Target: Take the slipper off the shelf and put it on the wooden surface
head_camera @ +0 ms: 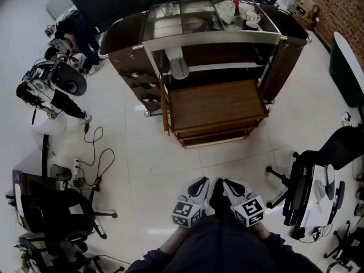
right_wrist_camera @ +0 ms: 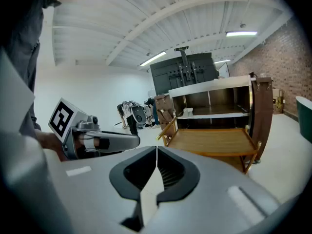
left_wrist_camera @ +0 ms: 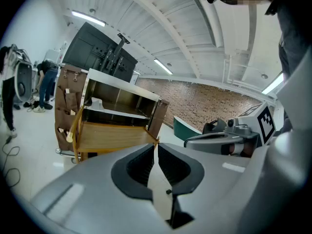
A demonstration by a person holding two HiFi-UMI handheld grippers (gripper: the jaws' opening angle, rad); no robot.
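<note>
A pale slipper (head_camera: 177,65) lies on the white middle shelf (head_camera: 227,67) of a dark wooden cart. It also shows as a small white shape in the left gripper view (left_wrist_camera: 96,103) and the right gripper view (right_wrist_camera: 188,112). Below it juts the wooden surface (head_camera: 216,104), bare, also seen from the left (left_wrist_camera: 112,135) and right (right_wrist_camera: 214,140) grippers. My left gripper (head_camera: 198,183) and right gripper (head_camera: 230,184) are side by side close to my body, well short of the cart. The left gripper's (left_wrist_camera: 156,146) and right gripper's (right_wrist_camera: 157,151) jaws are shut on nothing.
Cups and dishes (head_camera: 242,11) stand on the cart's top. Office chairs stand at the right (head_camera: 310,189) and lower left (head_camera: 51,209). Cables (head_camera: 94,158) trail over the floor at the left. People (head_camera: 57,92) work with equipment at the far left.
</note>
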